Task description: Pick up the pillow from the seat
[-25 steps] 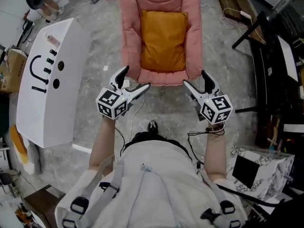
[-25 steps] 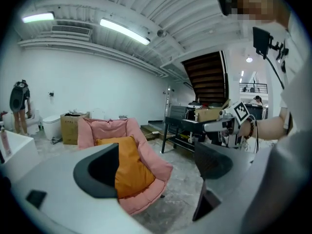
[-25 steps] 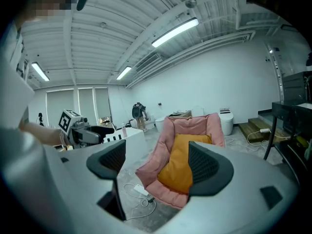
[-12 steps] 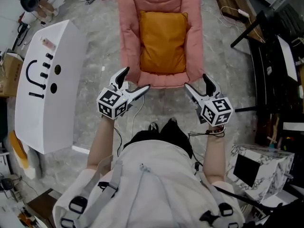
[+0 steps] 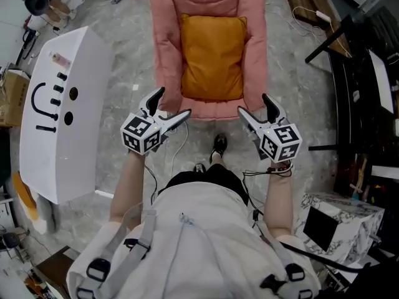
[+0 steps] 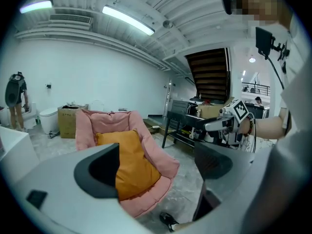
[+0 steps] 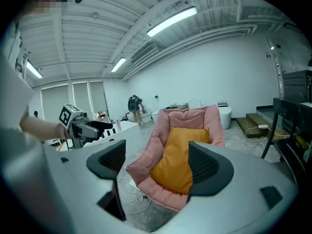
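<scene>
A grey, marbled floor [image 5: 293, 61] fills the workshop. On it stands a pink padded seat [image 5: 163, 48] with raised, cushioned sides. The orange pillow [image 5: 212, 58] lies in the middle of the seat, leaning up against its back, and nothing touches it.

The person stands just in front of the seat's front edge and holds both tools out at about the same height. The left gripper [image 5: 173, 103] hangs over the floor just beside the seat's front left corner. Its jaws are spread wide with nothing between them. The right gripper [image 5: 254, 104] hangs by the front right corner, its jaws likewise parted and empty. In each gripper view the pillow shows beyond the gap between the jaws, well apart from the pads.

A tall white box [image 5: 62, 104] with a black smile mark lies to the left of the seat. A black table frame [image 5: 349, 73] stands to the right. One dark shoe [image 5: 218, 145] is planted on the floor near the seat's front edge.
</scene>
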Demonstrator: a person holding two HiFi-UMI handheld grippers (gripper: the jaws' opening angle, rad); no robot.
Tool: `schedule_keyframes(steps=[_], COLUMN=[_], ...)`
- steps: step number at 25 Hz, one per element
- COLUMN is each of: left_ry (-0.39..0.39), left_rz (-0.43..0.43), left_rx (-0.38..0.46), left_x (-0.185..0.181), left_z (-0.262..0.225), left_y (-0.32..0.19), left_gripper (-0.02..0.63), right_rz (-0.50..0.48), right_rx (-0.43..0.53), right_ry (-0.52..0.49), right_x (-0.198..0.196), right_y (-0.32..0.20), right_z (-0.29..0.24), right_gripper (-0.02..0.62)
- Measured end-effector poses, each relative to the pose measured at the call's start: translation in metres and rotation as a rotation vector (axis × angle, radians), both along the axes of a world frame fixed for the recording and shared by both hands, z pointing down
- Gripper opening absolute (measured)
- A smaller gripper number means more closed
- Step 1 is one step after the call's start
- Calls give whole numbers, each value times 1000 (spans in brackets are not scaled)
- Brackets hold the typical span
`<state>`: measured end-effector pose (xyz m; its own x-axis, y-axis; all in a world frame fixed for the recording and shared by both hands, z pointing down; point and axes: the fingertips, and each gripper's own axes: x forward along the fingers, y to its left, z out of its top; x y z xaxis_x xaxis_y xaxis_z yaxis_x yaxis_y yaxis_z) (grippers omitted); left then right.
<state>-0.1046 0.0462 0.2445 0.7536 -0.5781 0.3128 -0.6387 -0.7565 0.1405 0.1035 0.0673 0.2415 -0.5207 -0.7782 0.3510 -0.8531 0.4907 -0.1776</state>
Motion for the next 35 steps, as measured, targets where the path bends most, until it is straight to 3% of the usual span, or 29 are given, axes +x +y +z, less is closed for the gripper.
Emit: schedule_keyframes(steps=[10, 18, 29, 35], left_ry=[33, 3, -45, -20], left_rz=[-75, -159, -169, -150], left_rx=[-39, -85, -131, -182], left_x=[14, 36, 40, 41], left_z=[11, 28, 40, 60], left_y=[-80, -124, -146, -172], left_gripper=[471, 472, 472, 472], right_rz=[-56, -100, -106, -89], right_rx=[-83, -141, -175, -188], right_ry=[21, -23, -102, -121], right_x=[18, 51, 51, 59], right_y=[-82, -149, -186, -209], right_z=[22, 45, 59, 65], right_gripper=[383, 383, 383, 384])
